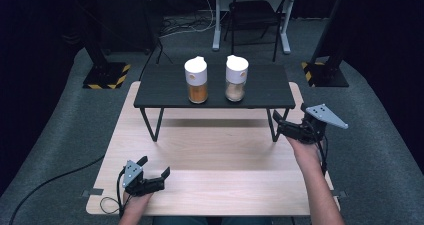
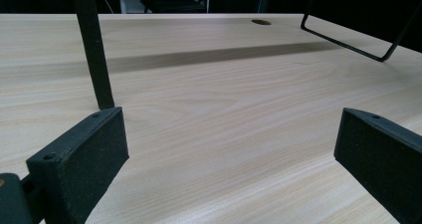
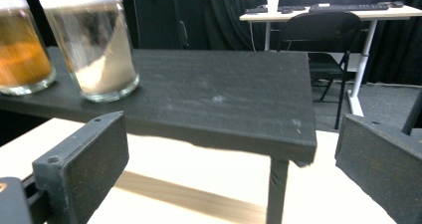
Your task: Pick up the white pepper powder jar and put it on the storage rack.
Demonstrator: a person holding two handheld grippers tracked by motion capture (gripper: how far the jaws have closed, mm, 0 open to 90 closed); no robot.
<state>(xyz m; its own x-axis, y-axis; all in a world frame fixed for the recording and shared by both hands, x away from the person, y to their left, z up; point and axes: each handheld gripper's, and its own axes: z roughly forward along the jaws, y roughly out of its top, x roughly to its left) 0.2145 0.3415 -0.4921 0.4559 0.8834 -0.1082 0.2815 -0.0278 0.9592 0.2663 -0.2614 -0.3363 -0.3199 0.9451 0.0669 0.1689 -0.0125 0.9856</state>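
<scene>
Two glass jars with white lids stand side by side on a small black shelf (image 1: 165, 87) at the far side of the wooden table (image 1: 215, 150). The left jar (image 1: 196, 80) holds orange powder, the right jar (image 1: 236, 78) beige powder. My left gripper (image 1: 155, 166) rests low near the table's front left, open, with bare wood between its jaws (image 2: 231, 149). My right gripper (image 1: 279, 124) hovers by the shelf's right front leg, open and empty (image 3: 231, 154). In the right gripper view the beige jar (image 3: 94, 50) and the orange jar (image 3: 22, 50) stand up and to the left on the shelf (image 3: 219, 99).
The shelf's front left leg (image 2: 94, 50) rises just ahead of my left gripper's left jaw. A wire leg loop (image 2: 348, 40) stands farther right. Behind the table are a black chair (image 1: 252, 15), a white desk frame (image 1: 285, 35) and stand bases with hazard stripes (image 1: 106, 76).
</scene>
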